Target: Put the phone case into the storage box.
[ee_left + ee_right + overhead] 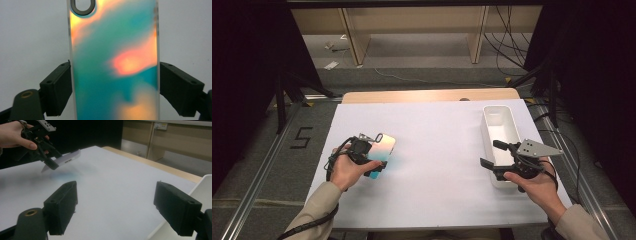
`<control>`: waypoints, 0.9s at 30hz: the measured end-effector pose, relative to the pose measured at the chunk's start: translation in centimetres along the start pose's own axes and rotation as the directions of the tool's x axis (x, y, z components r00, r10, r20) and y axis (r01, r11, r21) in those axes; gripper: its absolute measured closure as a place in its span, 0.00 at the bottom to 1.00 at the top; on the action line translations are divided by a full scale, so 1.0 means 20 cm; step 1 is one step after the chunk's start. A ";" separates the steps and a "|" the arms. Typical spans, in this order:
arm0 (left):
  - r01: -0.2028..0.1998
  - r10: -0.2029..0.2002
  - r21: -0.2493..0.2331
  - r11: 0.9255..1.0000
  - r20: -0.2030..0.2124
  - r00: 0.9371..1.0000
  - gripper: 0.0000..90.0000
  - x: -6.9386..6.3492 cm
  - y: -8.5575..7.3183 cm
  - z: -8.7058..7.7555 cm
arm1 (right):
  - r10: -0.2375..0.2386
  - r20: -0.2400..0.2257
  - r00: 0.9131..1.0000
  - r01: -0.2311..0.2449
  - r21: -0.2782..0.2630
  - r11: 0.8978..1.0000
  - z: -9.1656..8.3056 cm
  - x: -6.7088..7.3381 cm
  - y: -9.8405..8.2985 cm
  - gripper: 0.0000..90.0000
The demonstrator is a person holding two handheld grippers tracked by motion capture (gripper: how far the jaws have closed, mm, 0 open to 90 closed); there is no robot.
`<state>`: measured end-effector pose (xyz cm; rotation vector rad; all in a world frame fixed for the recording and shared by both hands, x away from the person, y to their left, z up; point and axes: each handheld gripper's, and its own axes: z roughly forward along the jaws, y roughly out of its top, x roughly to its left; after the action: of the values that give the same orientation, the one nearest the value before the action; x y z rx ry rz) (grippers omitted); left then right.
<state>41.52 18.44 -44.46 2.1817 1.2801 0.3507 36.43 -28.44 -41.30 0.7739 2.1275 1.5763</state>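
A phone case [382,146] with a shimmering teal and orange back is held at the left of the white table cover. My left gripper [376,156] is shut on it. In the left gripper view both black pads press on the long edges of the case [115,62], and its camera cutout points away from me. The right gripper view shows the case [65,159] tilted and lifted a little off the sheet in the left gripper [50,163]. My right gripper [490,153] hovers at the right, open [115,205], with nothing between its pads.
A long white bin [501,107] lies at the right, right beside the right gripper, and its corner [201,186] shows in the right gripper view. The white sheet [437,145] covers the wooden table [427,95]. Cables and shelf legs stand on the floor beyond.
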 end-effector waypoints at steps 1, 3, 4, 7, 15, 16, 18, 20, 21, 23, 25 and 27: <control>-0.006 0.006 -0.019 1.000 -0.002 1.000 0.19 0.00 0.00 0.00 | 0.000 0.000 1.000 0.000 0.000 1.000 0.00 0.00 0.00 0.22; -0.016 0.016 -0.035 0.999 -0.007 1.000 0.19 0.00 0.00 -0.01 | 0.002 0.001 1.000 -0.002 -0.002 1.000 0.00 0.00 0.00 0.22; -0.018 0.018 -0.041 0.999 -0.005 1.000 0.19 -0.01 0.00 -0.01 | 0.002 0.001 1.000 -0.002 -0.003 1.000 0.00 0.00 0.00 0.22; -0.022 0.022 -0.057 0.998 -0.011 1.000 0.19 -0.01 0.01 -0.01 | 0.004 0.001 1.000 -0.004 -0.002 1.000 0.00 0.00 0.00 0.22; -0.025 0.024 -0.111 0.993 -0.011 1.000 0.19 -0.03 0.01 -0.02 | 0.003 0.002 1.000 -0.003 -0.006 1.000 0.00 0.00 0.01 0.22; -0.024 0.023 -0.119 0.993 -0.012 1.000 0.19 -0.03 0.01 -0.02 | 0.002 0.003 1.000 -0.002 -0.005 1.000 0.00 0.01 0.01 0.22; -0.024 0.022 -0.129 0.991 -0.014 1.000 0.19 -0.03 0.02 -0.03 | 0.003 0.004 1.000 -0.003 -0.007 1.000 0.00 0.01 0.01 0.22; -0.027 0.025 -0.141 0.990 -0.016 1.000 0.19 -0.03 0.02 -0.03 | 0.002 0.005 1.000 -0.002 -0.008 1.000 0.00 0.01 0.02 0.21; -0.028 0.025 -0.146 0.989 -0.018 1.000 0.19 -0.03 0.02 -0.03 | 0.004 0.004 1.000 -0.004 -0.007 1.000 0.00 0.01 0.02 0.21; -0.030 0.027 -0.157 0.987 -0.021 0.999 0.19 -0.04 0.02 -0.03 | 0.004 0.004 1.000 -0.004 -0.008 1.000 0.00 0.01 0.02 0.20; -0.032 0.029 -0.165 0.986 -0.023 0.999 0.19 -0.04 0.02 -0.04 | 0.009 0.004 1.000 -0.009 -0.010 1.000 0.00 0.02 0.03 0.19; -0.030 0.027 -0.161 0.986 -0.018 0.999 0.19 -0.04 0.02 -0.03 | 0.009 0.004 1.000 -0.009 -0.013 1.000 0.00 0.02 0.03 0.19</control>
<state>41.02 17.76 -43.60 2.0657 1.1872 0.4672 36.28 -27.96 -40.73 0.7829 2.1115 1.5897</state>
